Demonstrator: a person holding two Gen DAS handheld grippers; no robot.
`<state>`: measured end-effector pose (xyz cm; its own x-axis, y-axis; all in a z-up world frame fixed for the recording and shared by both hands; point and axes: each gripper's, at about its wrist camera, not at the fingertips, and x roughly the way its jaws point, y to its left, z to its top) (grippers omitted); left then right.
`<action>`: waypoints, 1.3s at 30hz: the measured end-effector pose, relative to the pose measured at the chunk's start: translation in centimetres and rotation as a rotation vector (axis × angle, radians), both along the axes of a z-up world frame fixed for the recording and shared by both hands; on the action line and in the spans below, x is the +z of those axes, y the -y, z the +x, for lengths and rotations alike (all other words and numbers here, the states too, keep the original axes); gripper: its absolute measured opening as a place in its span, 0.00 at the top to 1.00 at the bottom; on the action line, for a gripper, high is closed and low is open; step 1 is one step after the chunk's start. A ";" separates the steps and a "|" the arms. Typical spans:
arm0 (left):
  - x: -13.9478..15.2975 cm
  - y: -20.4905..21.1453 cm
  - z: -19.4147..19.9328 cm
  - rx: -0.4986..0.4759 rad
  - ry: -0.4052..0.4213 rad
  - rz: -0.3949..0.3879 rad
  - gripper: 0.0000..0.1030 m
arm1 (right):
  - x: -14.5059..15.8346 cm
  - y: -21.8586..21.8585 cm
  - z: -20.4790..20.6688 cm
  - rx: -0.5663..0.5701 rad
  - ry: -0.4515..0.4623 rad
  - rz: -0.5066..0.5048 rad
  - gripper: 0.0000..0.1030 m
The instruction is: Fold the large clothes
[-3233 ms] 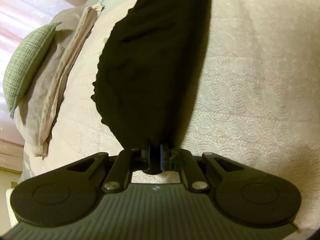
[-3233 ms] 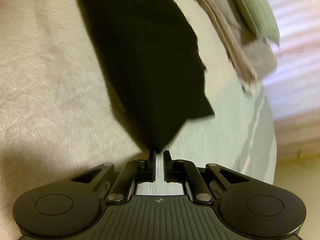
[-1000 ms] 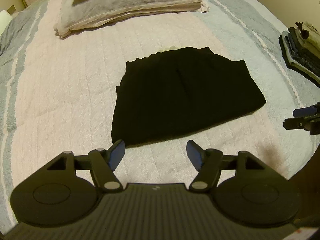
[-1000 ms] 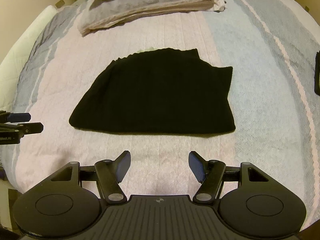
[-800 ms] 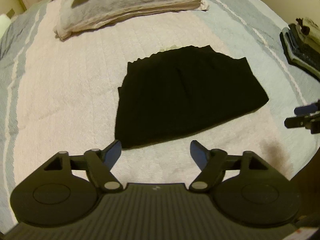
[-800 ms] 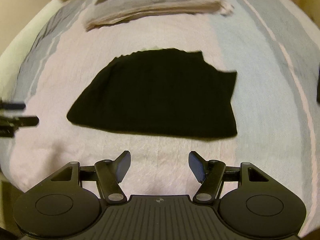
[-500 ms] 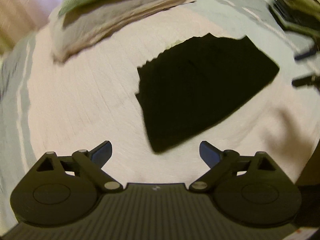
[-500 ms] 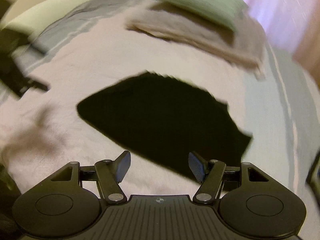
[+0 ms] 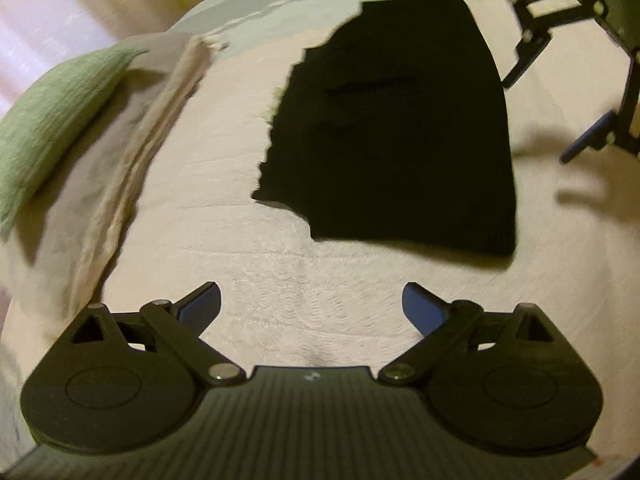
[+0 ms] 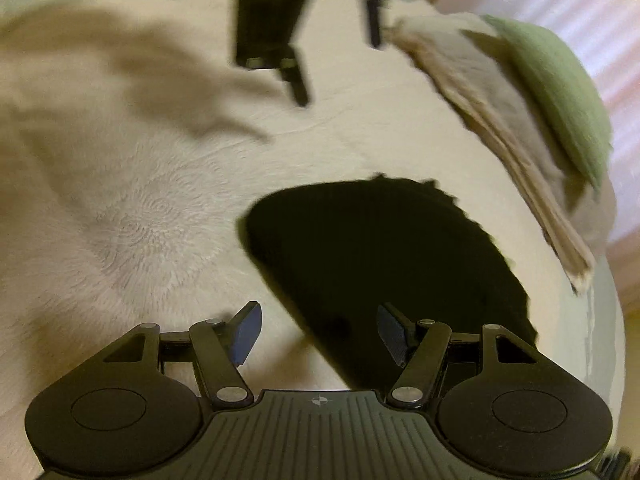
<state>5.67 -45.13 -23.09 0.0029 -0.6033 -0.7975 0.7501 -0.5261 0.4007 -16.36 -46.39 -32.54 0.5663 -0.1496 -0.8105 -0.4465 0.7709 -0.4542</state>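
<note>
On the quilted bed (image 9: 248, 240), the black garment (image 9: 392, 128) is lying flat, released and part-folded. Both tongs, left gripper (image 9: 312, 306) and right gripper (image 10: 318, 332), are gaping empty, swinging down toward opposite ends, likely starting another fold.

Bed (image 9: 280, 264) under my fingers, pale quilted cover; black folded garment (image 9: 392, 128) lies flat on it; stacked pillows (image 9: 80, 128) beside.

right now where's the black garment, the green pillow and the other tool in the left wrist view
black garment (image 9: 396, 128), left wrist view, middle of the cloth lying flat
green pillow (image 9: 52, 116), left wrist view, middle of its green face
right tool (image 9: 560, 92), left wrist view, midway between its fingertips
</note>
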 end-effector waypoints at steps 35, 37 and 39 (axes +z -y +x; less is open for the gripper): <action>-5.6 10.5 -2.0 -0.842 0.307 -0.110 0.91 | 9.6 6.3 2.2 -0.410 0.256 0.429 0.98; -3.5 11.7 -2.8 -0.841 0.317 -0.107 0.92 | 11.1 8.1 1.5 -0.484 0.296 0.493 0.98; -1.2 13.3 -4.0 -0.843 0.325 -0.098 0.92 | 12.6 10.3 0.8 -0.551 0.336 0.560 0.98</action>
<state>1.71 -58.47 -24.33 -0.2546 -0.5722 -0.7796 -0.0257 -0.8019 0.5970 -15.61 -56.73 -19.92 0.7539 -0.1016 -0.6491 0.1483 0.9888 0.0175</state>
